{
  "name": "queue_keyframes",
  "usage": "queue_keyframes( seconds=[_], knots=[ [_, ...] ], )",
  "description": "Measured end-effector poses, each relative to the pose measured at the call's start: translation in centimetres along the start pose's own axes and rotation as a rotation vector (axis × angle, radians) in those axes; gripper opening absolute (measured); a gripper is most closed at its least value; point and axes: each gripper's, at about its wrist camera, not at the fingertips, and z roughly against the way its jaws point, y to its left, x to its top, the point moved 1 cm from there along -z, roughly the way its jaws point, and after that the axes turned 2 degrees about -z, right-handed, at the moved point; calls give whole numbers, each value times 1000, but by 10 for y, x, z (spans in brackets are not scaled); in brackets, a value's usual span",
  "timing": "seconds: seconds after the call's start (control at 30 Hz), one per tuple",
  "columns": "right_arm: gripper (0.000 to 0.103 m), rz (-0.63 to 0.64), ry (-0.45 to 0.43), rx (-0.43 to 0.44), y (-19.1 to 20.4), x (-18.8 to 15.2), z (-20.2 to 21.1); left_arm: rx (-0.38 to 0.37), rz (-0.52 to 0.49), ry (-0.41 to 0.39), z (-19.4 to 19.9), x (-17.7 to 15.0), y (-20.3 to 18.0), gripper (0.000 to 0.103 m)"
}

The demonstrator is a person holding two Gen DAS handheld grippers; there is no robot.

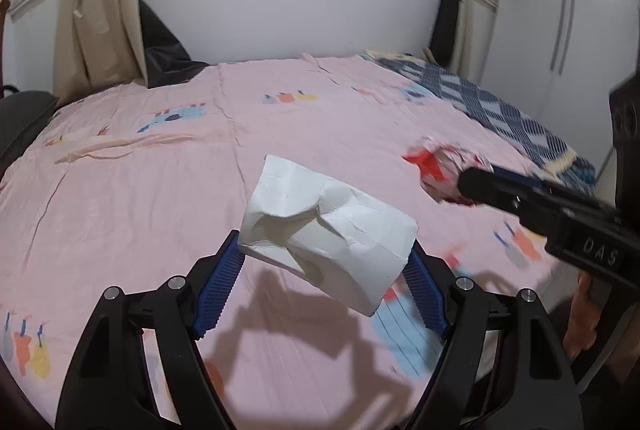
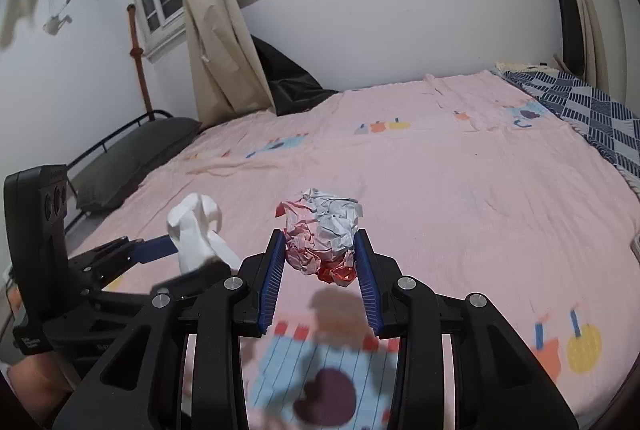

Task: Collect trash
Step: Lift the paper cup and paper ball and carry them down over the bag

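Observation:
My left gripper (image 1: 326,246) is shut on a crumpled white paper (image 1: 326,226) and holds it above the pink bedsheet (image 1: 140,197). My right gripper (image 2: 320,236) is shut on a crumpled red and white paper ball (image 2: 322,234), also lifted off the bed. In the left wrist view the right gripper (image 1: 464,181) comes in from the right with the red and white ball (image 1: 438,167) at its tip. In the right wrist view the left gripper (image 2: 180,250) is at the lower left with the white paper (image 2: 196,230) in it.
The bed has a pink patterned sheet (image 2: 460,189). A blue checked blanket (image 1: 496,113) lies at the far right of the bed. A dark pillow (image 2: 132,157) lies at the left edge. A tied beige curtain (image 2: 216,29) and a dark bag (image 2: 288,77) stand at the far wall.

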Motion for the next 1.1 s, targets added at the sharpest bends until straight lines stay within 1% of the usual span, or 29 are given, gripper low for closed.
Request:
queue_keyframes(
  seconds=[0.1, 0.13, 0.2, 0.33, 0.47, 0.6, 0.63, 0.67, 0.77, 0.87, 0.9, 1.0, 1.03, 1.1],
  knots=[
    [33, -14, 3, 6, 4, -9, 14, -6, -49, 2, 12, -10, -12, 77],
    [33, -19, 5, 9, 7, -14, 23, -16, -56, 4, 16, -14, -16, 77],
    [34, -19, 7, 9, 8, -17, 26, -19, -70, 10, 24, -22, -22, 77],
    [34, 2, 24, 8, 18, -31, 44, -20, -82, 21, 34, -34, -32, 77],
    [34, 16, 21, 6, 25, -40, 58, -20, -77, 32, 43, -45, -41, 77],
    [34, 37, 45, 2, 33, -53, 68, -15, -50, 55, 52, -58, -46, 77],
    [34, 53, 58, -21, 37, -60, 72, -13, -48, 60, 53, -60, -47, 77],
    [34, 55, 61, -26, 38, -60, 72, -10, -43, 65, 54, -62, -47, 77],
    [34, 62, 93, -62, 44, -72, 75, -1, 1, 86, 57, -72, -45, 77],
    [34, 47, 144, -79, 47, -84, 73, 24, 54, 131, 56, -84, -43, 77],
    [34, 46, 152, -82, 46, -84, 72, 30, 83, 158, 54, -91, -43, 77],
    [34, 32, 210, -101, 46, -96, 65, 37, 118, 201, 50, -99, -42, 77],
    [34, 17, 245, -109, 46, -104, 61, 42, 129, 221, 49, -104, -42, 77],
    [34, 5, 262, -112, 44, -109, 57, 49, 147, 249, 46, -111, -43, 77]
  ],
)
